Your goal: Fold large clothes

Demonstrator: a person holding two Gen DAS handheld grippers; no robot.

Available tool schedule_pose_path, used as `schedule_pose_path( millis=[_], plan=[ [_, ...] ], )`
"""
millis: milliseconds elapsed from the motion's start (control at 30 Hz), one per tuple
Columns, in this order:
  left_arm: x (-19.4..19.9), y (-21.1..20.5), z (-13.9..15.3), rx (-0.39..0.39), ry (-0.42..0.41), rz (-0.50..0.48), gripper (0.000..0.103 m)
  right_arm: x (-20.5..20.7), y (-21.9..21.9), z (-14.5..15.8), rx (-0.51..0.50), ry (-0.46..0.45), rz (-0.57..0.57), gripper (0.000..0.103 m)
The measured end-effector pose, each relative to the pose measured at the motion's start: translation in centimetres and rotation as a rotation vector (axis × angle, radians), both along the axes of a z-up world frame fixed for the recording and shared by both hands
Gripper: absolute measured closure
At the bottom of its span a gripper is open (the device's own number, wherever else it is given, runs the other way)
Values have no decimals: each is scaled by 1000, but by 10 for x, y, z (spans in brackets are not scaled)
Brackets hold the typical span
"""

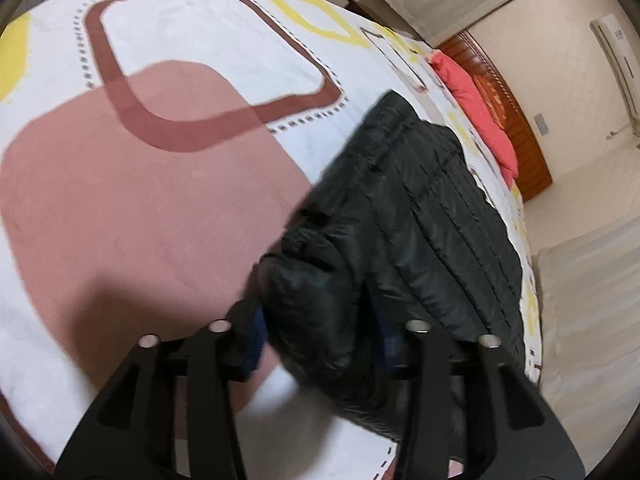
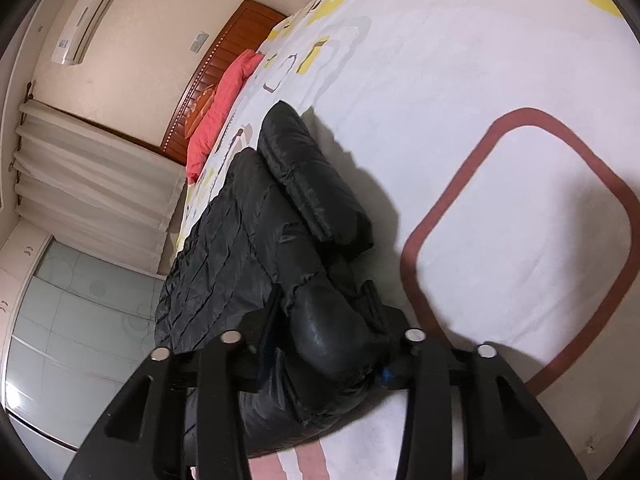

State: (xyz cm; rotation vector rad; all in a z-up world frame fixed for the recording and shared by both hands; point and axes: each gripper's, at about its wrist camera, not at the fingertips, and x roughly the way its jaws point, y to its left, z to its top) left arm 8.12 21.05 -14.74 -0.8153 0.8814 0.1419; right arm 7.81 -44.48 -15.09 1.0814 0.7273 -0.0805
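Note:
A black quilted puffer jacket [image 1: 420,184] lies on the patterned bedspread [image 1: 160,180], near the bed's edge. In the left wrist view a puffy fold of it fills the gap between the blue pads [image 1: 258,332] of my left gripper [image 1: 320,320], which presses on it. In the right wrist view the jacket [image 2: 224,264] has a sleeve [image 2: 312,176] folded across its body. A rounded, thick fold bulges between the fingers of my right gripper [image 2: 332,320], which is shut on it over the bedspread [image 2: 480,80].
A red pillow [image 1: 476,108] [image 2: 224,108] rests against the wooden headboard [image 1: 516,120] at the bed's end. Beyond the bed edge by the jacket hang pale curtains [image 2: 88,176], with a glass-fronted wardrobe [image 2: 60,320] beside them. An air conditioner [image 2: 88,16] is on the wall.

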Motion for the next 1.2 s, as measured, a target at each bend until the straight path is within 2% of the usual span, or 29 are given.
schedule_pose_path(
  millis=[100, 200, 333, 433, 600, 667, 767, 833, 900, 967, 1100, 1200],
  plan=[
    [-9, 8, 5, 1, -9, 22, 38, -8, -4, 3, -3, -2, -10, 48],
    [-17, 16, 12, 32, -13, 53, 36, -21, -13, 8, -20, 1, -47, 39],
    [-26, 33, 12, 34, 3, 88, 36, -33, -27, 7, -46, 20, -55, 39],
    [-29, 36, 21, 113, 7, 102, 41, -38, -27, 16, -104, 37, -63, 39],
    [-27, 31, 50, 342, -33, 87, 42, -41, -24, 47, -311, 76, -92, 40],
    [-22, 23, 61, 411, -48, 61, 42, -38, -19, 58, -369, 82, -84, 40],
    [-11, -1, 75, 501, -83, -5, 42, -26, 4, 72, -437, 73, -13, 45],
    [-2, -22, 79, 530, -94, -74, 43, -12, 29, 78, -470, 50, 65, 50],
    [11, -49, 80, 540, -111, -162, 53, 5, 57, 82, -485, 32, 159, 52],
    [26, -77, 79, 556, -119, -237, 56, 21, 83, 83, -496, 28, 239, 52],
    [63, -126, 75, 586, -119, -336, 58, 59, 135, 91, -559, 1, 361, 52],
    [87, -160, 70, 648, -122, -374, 58, 86, 164, 97, -594, -12, 407, 52]
  ],
)
